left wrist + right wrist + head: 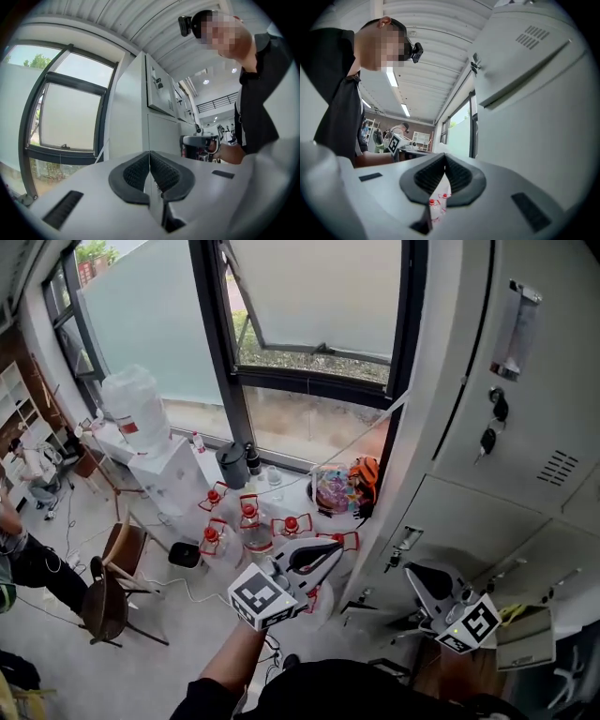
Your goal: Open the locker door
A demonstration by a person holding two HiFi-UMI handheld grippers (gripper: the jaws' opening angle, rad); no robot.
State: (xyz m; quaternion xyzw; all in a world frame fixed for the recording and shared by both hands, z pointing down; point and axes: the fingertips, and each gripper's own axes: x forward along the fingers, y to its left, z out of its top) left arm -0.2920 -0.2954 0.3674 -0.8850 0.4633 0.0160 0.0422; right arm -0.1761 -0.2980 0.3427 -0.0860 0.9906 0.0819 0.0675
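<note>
1. The white plastic left gripper (323,557), with black ribbed pads, hangs over the floor, well apart from the lockers. Its jaws are pressed together with nothing between them.
2. The matching right gripper (419,577) sits low, near the lower locker fronts. Its jaws are likewise closed and empty.
3. The pale grey sheet-metal locker door (530,442) stands shut at the right, above the right gripper.
4. The door probably is stiff, light and swings easily on its hinges. Its smooth painted face offers the pads no purchase.
5. The small dark-headed keys (498,409) hang at its lock near the left edge. That looks like the place to pinch, though so small a thing may slip or twist.
</note>
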